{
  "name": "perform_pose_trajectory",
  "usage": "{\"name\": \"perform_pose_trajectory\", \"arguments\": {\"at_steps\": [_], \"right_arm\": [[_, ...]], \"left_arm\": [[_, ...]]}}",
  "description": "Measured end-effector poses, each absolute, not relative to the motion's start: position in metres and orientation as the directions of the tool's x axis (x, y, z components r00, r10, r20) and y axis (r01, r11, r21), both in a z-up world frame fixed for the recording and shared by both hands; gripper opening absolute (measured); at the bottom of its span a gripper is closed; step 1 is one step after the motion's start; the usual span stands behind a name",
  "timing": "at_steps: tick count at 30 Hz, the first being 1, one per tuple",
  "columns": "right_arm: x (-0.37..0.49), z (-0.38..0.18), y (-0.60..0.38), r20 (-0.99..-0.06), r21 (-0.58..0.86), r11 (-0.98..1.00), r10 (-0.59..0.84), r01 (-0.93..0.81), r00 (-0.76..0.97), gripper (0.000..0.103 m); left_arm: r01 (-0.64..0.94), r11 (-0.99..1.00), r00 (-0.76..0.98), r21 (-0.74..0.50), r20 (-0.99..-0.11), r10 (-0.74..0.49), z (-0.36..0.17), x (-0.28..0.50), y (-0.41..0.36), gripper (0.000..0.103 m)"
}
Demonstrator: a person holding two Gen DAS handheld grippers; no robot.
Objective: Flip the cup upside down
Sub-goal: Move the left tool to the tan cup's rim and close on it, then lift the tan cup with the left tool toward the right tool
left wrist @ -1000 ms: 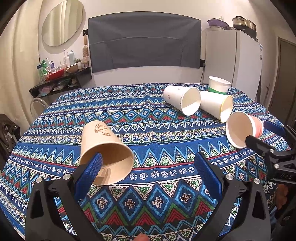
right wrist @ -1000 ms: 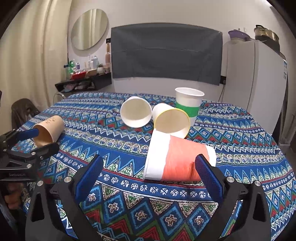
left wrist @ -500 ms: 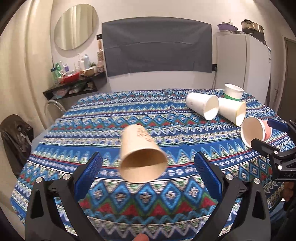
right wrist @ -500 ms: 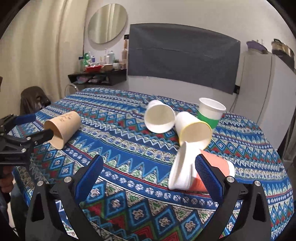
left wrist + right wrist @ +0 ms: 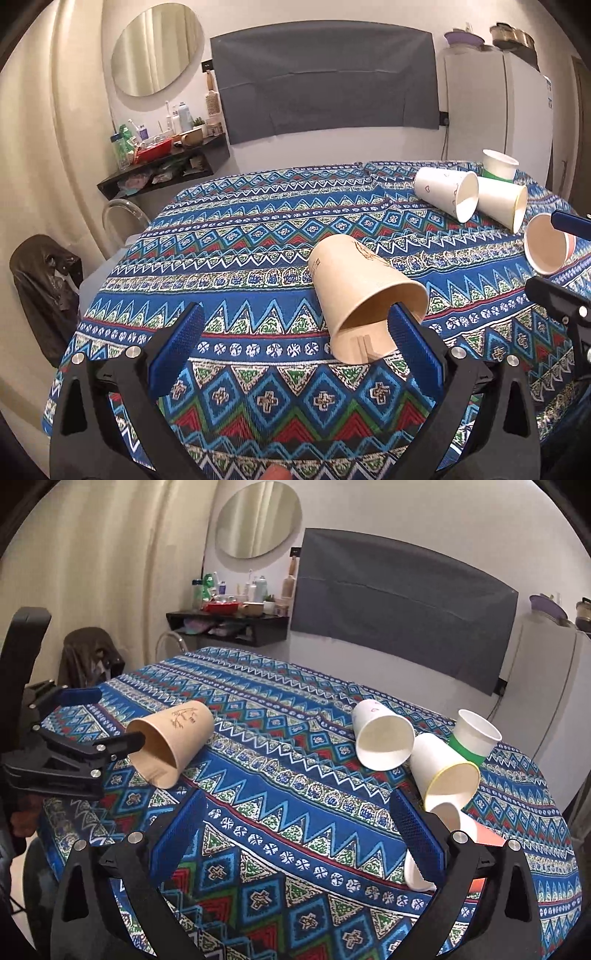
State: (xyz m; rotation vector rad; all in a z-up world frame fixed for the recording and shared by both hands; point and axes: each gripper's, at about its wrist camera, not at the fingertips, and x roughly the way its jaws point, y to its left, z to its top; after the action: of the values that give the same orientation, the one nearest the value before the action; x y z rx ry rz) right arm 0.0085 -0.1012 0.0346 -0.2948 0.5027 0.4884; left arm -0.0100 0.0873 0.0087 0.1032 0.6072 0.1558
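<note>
A tan paper cup (image 5: 364, 291) lies on its side on the patterned tablecloth (image 5: 258, 236), mouth toward me; it also shows in the right wrist view (image 5: 171, 744). My left gripper (image 5: 295, 350) is open, and its right finger sits at the cup's mouth. A red and white cup (image 5: 454, 849) lies on its side, partly hidden behind my right gripper's right finger; it also shows in the left wrist view (image 5: 546, 243). My right gripper (image 5: 295, 834) is open and empty.
A white cup (image 5: 382, 738) and a yellow-rimmed cup (image 5: 443, 771) lie on their sides at the far right. A green-banded cup (image 5: 474, 736) stands upright behind them. A shelf (image 5: 166, 166) with bottles and a chair (image 5: 122, 221) stand beyond the table's left edge.
Both grippers have swung left across the table. The tan cup now sits at my left gripper's right finger; the red cup has slid behind my right gripper's right finger.
</note>
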Motion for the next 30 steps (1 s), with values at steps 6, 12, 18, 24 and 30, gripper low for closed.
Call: {"name": "perform_pose_trajectory", "arguments": {"at_steps": [6,12,18,24,30], "right_arm": [[0.017,0.024,-0.102,-0.557,-0.139,0.86,0.343,-0.491,0.757,0.095],[0.021,0.026,-0.116,-0.557,-0.097,0.875,0.347,-0.474,0.755,0.095],[0.021,0.026,-0.132,-0.553,-0.071,0.884,0.35,-0.461,0.756,0.095],[0.02,0.029,-0.154,-0.544,-0.039,0.898,0.348,-0.438,0.763,0.095],[0.019,0.03,-0.179,-0.541,-0.017,0.915,0.331,-0.404,0.773,0.095]], "left_arm": [[-0.023,0.986,0.8,0.163,-0.588,0.116,0.004,0.0,0.074,0.079],[-0.006,0.999,0.744,0.032,-0.668,0.026,-0.006,0.014,0.077,0.018],[-0.011,1.0,0.733,0.024,-0.679,0.025,-0.008,0.015,0.059,0.004],[0.018,0.999,0.746,0.03,-0.666,0.007,0.001,0.015,0.029,0.004],[0.065,0.998,0.742,0.011,-0.669,-0.041,0.003,0.018,0.0,0.004]]}}
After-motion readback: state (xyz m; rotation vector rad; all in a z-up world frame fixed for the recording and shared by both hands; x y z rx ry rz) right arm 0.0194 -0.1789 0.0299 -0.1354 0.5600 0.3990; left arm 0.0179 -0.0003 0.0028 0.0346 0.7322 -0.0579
